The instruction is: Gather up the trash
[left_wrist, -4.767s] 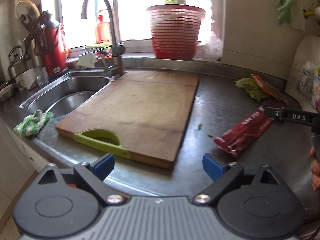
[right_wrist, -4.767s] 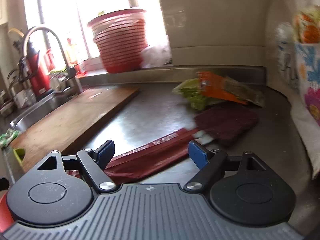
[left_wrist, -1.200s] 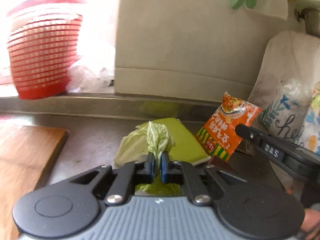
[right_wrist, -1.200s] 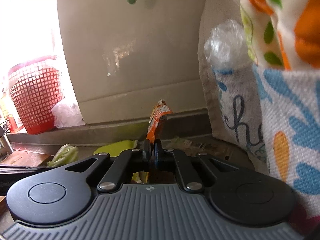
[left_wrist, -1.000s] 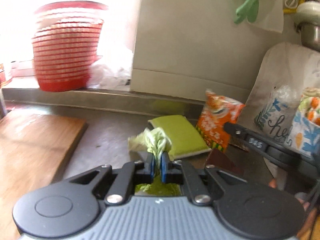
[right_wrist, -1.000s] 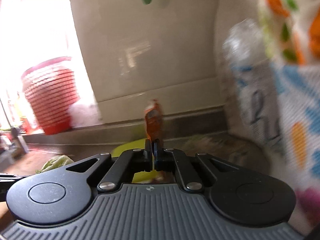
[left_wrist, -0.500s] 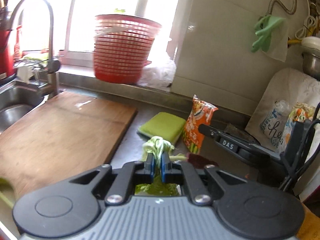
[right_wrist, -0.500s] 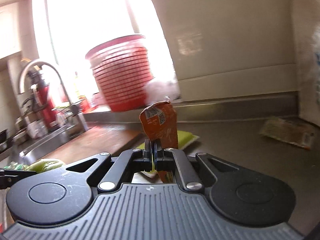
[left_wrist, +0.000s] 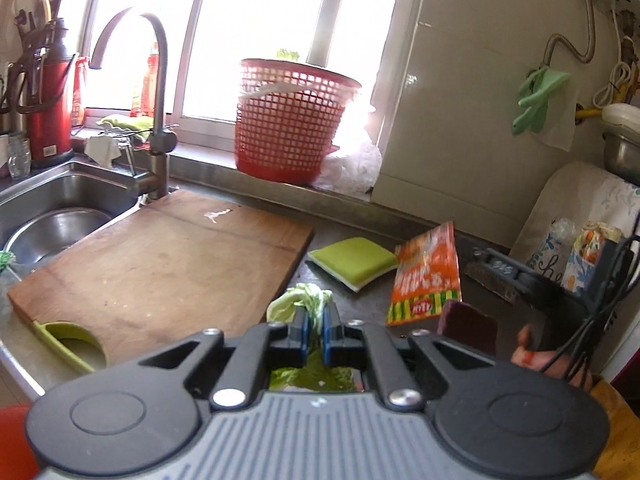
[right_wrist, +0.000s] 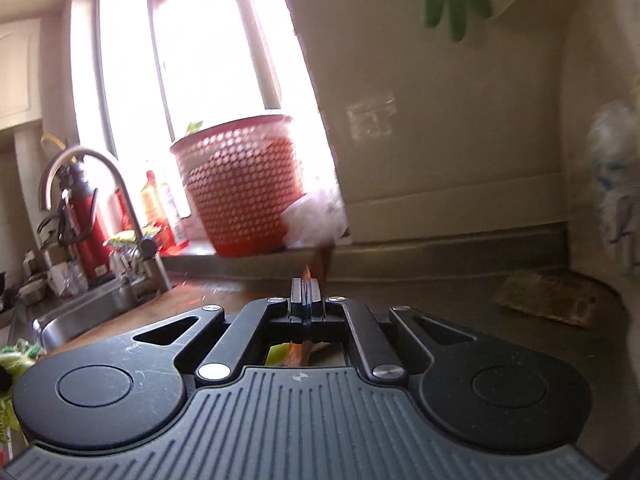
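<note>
Both claws are clamped: left claw [left_wrist: 315,322] pinches the cabbage leaf [left_wrist: 301,300], right claw [right_wrist: 306,292] the orange packet [left_wrist: 426,280].

Bright white-framed window [left_wrist: 224,40] glares behind the curved steel faucet [left_wrist: 154,120]; beige tiled wall [left_wrist: 472,112] right of it; steel table [left_wrist: 256,196] below.

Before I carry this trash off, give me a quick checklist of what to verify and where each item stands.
1. Left gripper shut on the cabbage leaf: ok.
2. Right gripper shut on the orange wrapper: ok.
3. Both pieces lifted off the counter: cannot tell.
4. All trash collected: not ok, a brown packet lies in the corner.
5. Trash bin in sight: cannot tell; only a red basket on the sill.
</note>
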The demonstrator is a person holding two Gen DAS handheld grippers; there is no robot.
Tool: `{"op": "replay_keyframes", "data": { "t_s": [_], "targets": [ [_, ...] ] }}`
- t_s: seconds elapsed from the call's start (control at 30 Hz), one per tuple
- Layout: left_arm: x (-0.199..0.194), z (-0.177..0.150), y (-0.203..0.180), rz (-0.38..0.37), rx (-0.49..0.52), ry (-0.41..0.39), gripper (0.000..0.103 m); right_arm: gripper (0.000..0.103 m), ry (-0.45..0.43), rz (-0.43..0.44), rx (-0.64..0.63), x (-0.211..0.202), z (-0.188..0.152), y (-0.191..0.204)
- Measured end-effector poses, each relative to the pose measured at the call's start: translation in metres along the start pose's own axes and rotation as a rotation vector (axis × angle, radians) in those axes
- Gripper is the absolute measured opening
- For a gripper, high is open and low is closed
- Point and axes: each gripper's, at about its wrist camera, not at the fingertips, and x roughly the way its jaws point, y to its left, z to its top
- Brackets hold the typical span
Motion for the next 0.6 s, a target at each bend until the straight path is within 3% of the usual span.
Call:
{"op": "replay_keyframes", "data": {
  "t_s": [0.2, 0.3, 0.43, 0.5, 0.6],
  "targets": [
    [-0.015, -0.004, 0.011, 0.003, -0.014, -0.018, 0.004, 0.0, -0.021, -0.047, 0.0, -0.026, 0.013, -0.009],
    [-0.021, -0.007, 0.015, 0.0, -0.028, -0.025, 0.004, 0.0, 0.048, -0.044, 0.014, -0.031, 0.011, -0.018],
    [-0.033, -0.011, 0.021, 0.004, -0.038, -0.027, 0.004, 0.011, 0.121, -0.066, 0.005, -0.044, -0.007, -0.024],
    [-0.04, -0.013, 0.026, 0.005, -0.042, -0.029, 0.004, 0.017, 0.186, -0.08, 0.017, -0.048, -0.021, -0.029],
    [-0.049, -0.017, 0.029, 0.007, -0.043, -0.028, 0.004, 0.05, 0.271, -0.098, 0.097, -0.053, -0.039, -0.036]
  ]
}}
